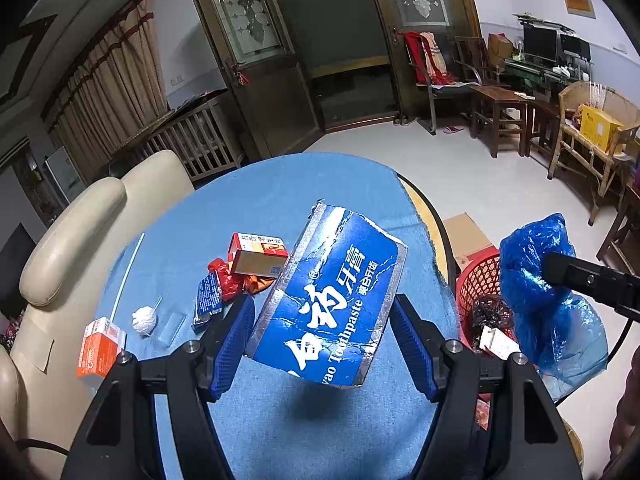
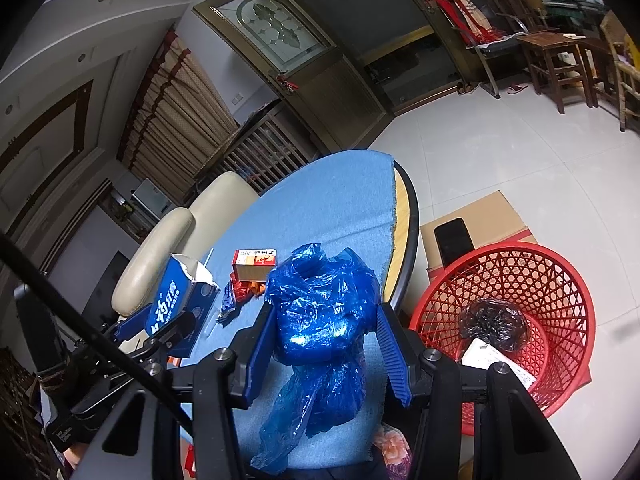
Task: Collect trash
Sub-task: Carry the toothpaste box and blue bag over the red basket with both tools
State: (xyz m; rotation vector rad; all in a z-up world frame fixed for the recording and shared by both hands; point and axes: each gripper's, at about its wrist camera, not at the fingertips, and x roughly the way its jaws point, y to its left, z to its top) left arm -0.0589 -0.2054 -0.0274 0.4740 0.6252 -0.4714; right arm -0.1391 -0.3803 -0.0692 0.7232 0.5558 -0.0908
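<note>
On the blue tablecloth (image 1: pixel 280 184) lie an orange carton (image 1: pixel 98 350), a paper ball (image 1: pixel 144 320) and a red-and-white box (image 1: pixel 258 254). The left gripper (image 1: pixel 324 320) pinches a blue toothpaste box (image 1: pixel 332 296) – lifted off the cloth. The right gripper (image 2: pixel 320 344) clamps a crumpled blue plastic bag (image 2: pixel 324 320), beside the red basket (image 2: pixel 560 280) on the floor.

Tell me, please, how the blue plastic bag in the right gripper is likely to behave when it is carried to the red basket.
The blue plastic bag looks floppy: its tail hangs crumpled below the right gripper. It is probably light, being thin and translucent. The glossy film may slip or snag on the red basket rim.
</note>
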